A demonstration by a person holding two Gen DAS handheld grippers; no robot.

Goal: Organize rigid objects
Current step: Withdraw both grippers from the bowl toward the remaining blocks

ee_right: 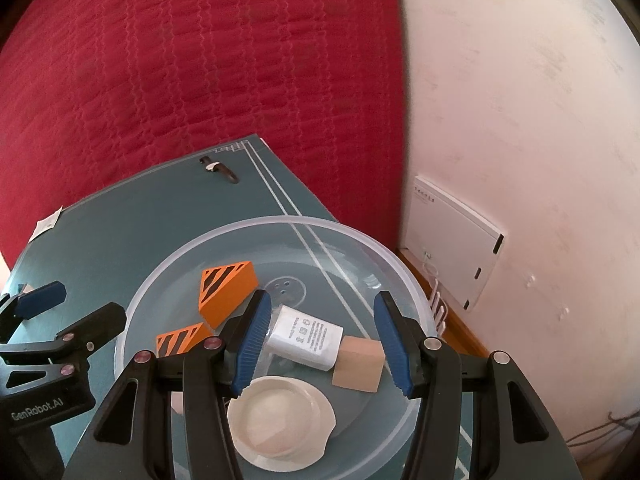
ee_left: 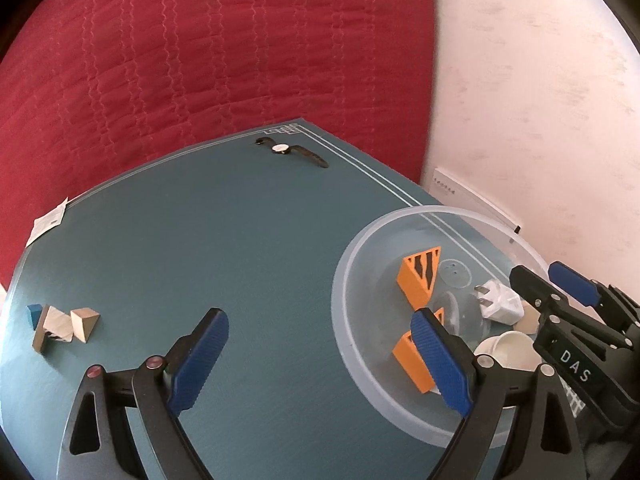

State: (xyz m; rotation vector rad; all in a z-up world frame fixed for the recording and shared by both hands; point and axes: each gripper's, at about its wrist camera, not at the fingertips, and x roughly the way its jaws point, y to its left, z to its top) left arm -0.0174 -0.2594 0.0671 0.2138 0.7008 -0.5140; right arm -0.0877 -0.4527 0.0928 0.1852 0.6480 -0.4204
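A clear plastic bowl (ee_right: 256, 226) stands on the teal mat (ee_left: 240, 240). Inside it lie two orange wedge blocks (ee_right: 228, 292) (ee_right: 180, 340), a white charger plug (ee_right: 308, 336), a wooden cube (ee_right: 358, 364) and a small white dish (ee_right: 280, 420). My right gripper (ee_right: 324, 340) hovers over the bowl, open, with the plug and cube lying below the gap between its pads. My left gripper (ee_left: 320, 356) is open wide with nothing in it, at the bowl's left rim (ee_left: 348, 280). Loose wooden blocks (ee_left: 84, 324) and a blue block (ee_left: 34, 314) sit at the mat's left edge.
A wristwatch (ee_left: 292, 150) lies near the mat's far edge. A paper tag (ee_left: 50, 220) sticks out at its left edge. A red quilt (ee_left: 200, 60) fills the background. On the right are a white wall and a white panel (ee_right: 452, 240).
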